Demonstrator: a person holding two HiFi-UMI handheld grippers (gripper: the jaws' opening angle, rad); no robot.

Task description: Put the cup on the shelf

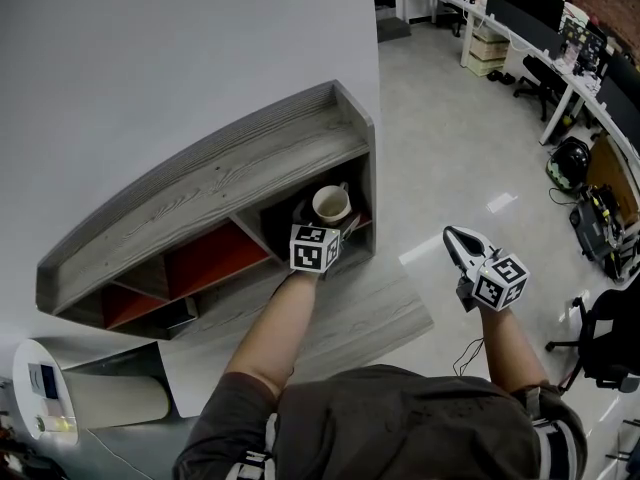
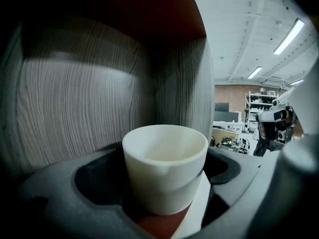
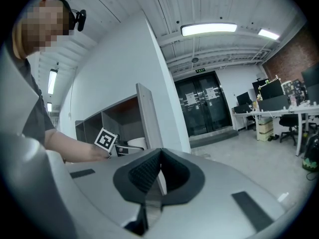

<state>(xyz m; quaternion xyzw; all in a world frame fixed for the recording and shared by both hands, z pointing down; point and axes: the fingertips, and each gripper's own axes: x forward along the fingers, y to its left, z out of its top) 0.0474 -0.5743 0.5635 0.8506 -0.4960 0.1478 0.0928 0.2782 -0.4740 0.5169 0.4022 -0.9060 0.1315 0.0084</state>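
Observation:
A white cup [image 1: 331, 204] stands upright on the red floor of the rightmost lower compartment of the grey wooden shelf [image 1: 220, 183]. My left gripper [image 1: 328, 221] reaches into that compartment. In the left gripper view the cup [image 2: 164, 168] sits between the wide-spread jaws of the left gripper [image 2: 162, 179], with dark gaps beside it, and the pads do not press on it. The shelf wall [image 2: 75, 108] rises behind it. My right gripper [image 1: 455, 236] hangs over the floor to the right, its pads [image 3: 148, 171] shut together on nothing.
The shelf stands against a white wall [image 1: 150, 58]. Other compartments [image 1: 215, 256] have red backs. A wood-grain board [image 1: 370, 313] lies in front of the shelf. A white round stand [image 1: 40, 388] is at the lower left. Desks and chairs [image 1: 560, 68] fill the far right.

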